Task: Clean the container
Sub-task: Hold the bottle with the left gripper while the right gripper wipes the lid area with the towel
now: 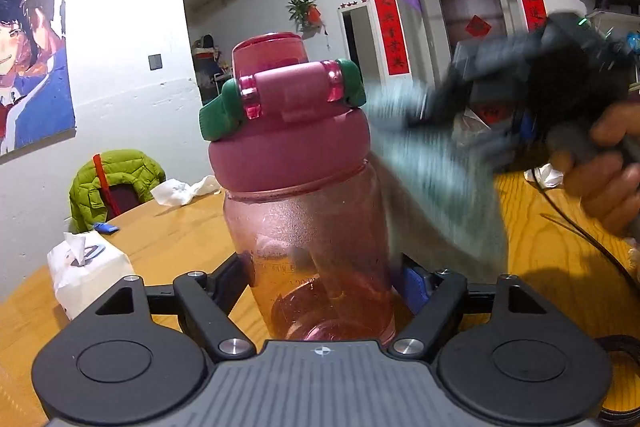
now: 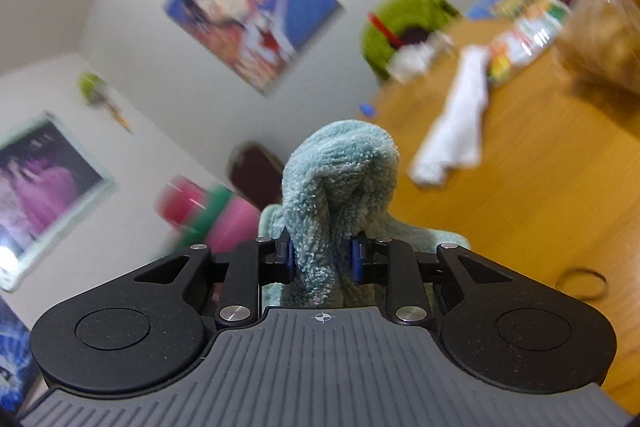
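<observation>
A pink see-through bottle (image 1: 308, 227) with a pink lid and green clasp stands upright between my left gripper's fingers (image 1: 320, 287), which are shut on its lower body. My right gripper (image 2: 322, 259) is shut on a fluffy teal cloth (image 2: 340, 179). In the left wrist view the right gripper (image 1: 500, 99) is blurred at the bottle's upper right, and the cloth (image 1: 436, 195) hangs against the bottle's right shoulder and side. In the right wrist view the bottle's lid (image 2: 212, 215) shows blurred at the lower left of the cloth.
The wooden table (image 1: 168, 239) holds a tissue pack (image 1: 88, 267), a crumpled white tissue (image 1: 180, 191), a small blue object (image 1: 105, 227) and a black cable (image 1: 580, 227). A green jacket (image 1: 112, 179) hangs on a chair behind. A white towel (image 2: 456, 131) and packets (image 2: 524, 35) lie farther off.
</observation>
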A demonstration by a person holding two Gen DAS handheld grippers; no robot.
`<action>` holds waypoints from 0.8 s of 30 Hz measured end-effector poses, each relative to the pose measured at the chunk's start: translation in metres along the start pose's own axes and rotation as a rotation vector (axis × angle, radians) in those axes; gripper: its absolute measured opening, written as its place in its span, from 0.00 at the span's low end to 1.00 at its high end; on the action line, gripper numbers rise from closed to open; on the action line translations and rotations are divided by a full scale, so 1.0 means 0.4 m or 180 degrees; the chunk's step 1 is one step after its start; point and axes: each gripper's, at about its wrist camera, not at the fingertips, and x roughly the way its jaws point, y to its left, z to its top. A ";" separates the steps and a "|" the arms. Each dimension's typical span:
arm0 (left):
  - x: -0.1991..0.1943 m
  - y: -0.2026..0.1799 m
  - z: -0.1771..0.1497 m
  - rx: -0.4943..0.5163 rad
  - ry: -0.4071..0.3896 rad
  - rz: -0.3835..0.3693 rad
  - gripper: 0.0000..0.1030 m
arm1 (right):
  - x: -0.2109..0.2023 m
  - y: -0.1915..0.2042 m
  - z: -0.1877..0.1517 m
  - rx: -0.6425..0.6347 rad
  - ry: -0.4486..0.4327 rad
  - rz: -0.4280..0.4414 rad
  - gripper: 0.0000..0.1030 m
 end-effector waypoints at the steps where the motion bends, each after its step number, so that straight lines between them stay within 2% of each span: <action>1: 0.000 -0.002 0.000 0.0013 0.0006 0.0012 0.74 | -0.019 0.005 0.004 0.0009 -0.0144 0.0139 0.25; 3: 0.000 -0.009 -0.002 0.0047 0.0026 0.0044 0.75 | -0.057 0.015 0.011 0.0030 -0.0433 0.0418 0.25; 5: -0.002 -0.013 -0.002 0.0053 0.0041 0.0066 0.74 | -0.074 0.000 0.013 0.0207 -0.0545 0.0602 0.25; 8: -0.005 -0.011 -0.003 0.0030 0.0029 0.0056 0.74 | -0.043 -0.036 0.008 0.0513 -0.0325 0.0710 0.25; 10: -0.004 -0.008 -0.004 0.0012 0.0025 0.0072 0.74 | 0.002 -0.043 -0.005 0.0526 -0.0004 0.0617 0.26; 15: -0.004 -0.007 -0.004 0.0004 0.0024 0.0072 0.73 | 0.079 -0.072 -0.039 0.0399 0.0603 -0.0367 0.29; 18: -0.005 -0.008 -0.003 0.0005 0.0024 0.0070 0.73 | 0.091 -0.066 -0.048 0.0214 0.0672 -0.0585 0.28; 20: -0.004 -0.007 -0.003 0.0006 0.0026 0.0071 0.73 | 0.078 -0.048 -0.045 0.0112 0.0581 -0.0542 0.29; 24: 0.003 0.008 -0.007 0.0012 0.0007 0.0058 0.73 | 0.008 -0.011 -0.021 0.0157 0.0096 0.0143 0.29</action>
